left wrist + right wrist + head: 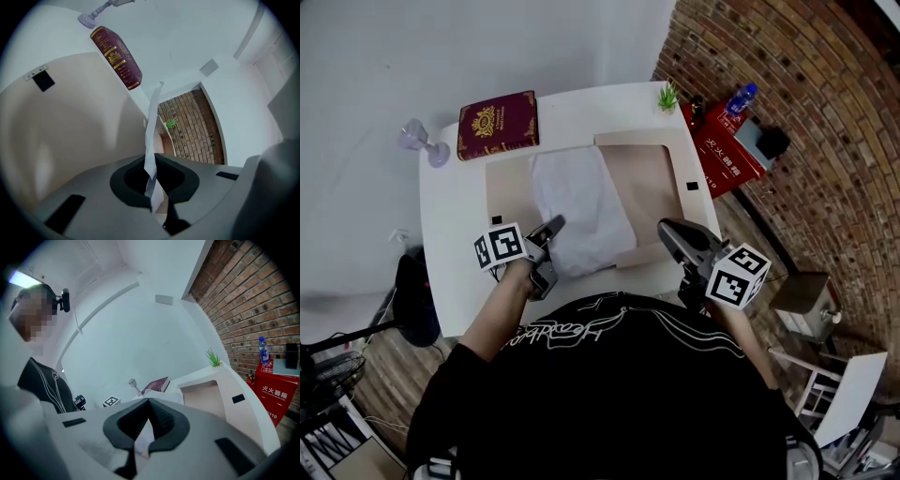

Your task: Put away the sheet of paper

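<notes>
White worktop (pixel 450 216), near edge: the left tool (pixel 555 225) is clamped on a corner of the sheet of paper (pixel 577 206), and the right tool (pixel 664 227) is closed beside it. The sheet lies across an open tan folder (pixel 647 178); pinched so thinly, it could slip or tear.

Far-left corner obstructed: I see a book (pixel 497 124) lying flat, with a glass (pixel 420 141) standing just beside it at the corner of the table (pixel 450 244). A small plant (pixel 668 96) occupies the far-right corner. The far edge between book and plant is passable, as is the strip left of the open folder (pixel 652 178). Off the table's right side, a red box (pixel 727 155) stands against the brick wall (pixel 825 141).
</notes>
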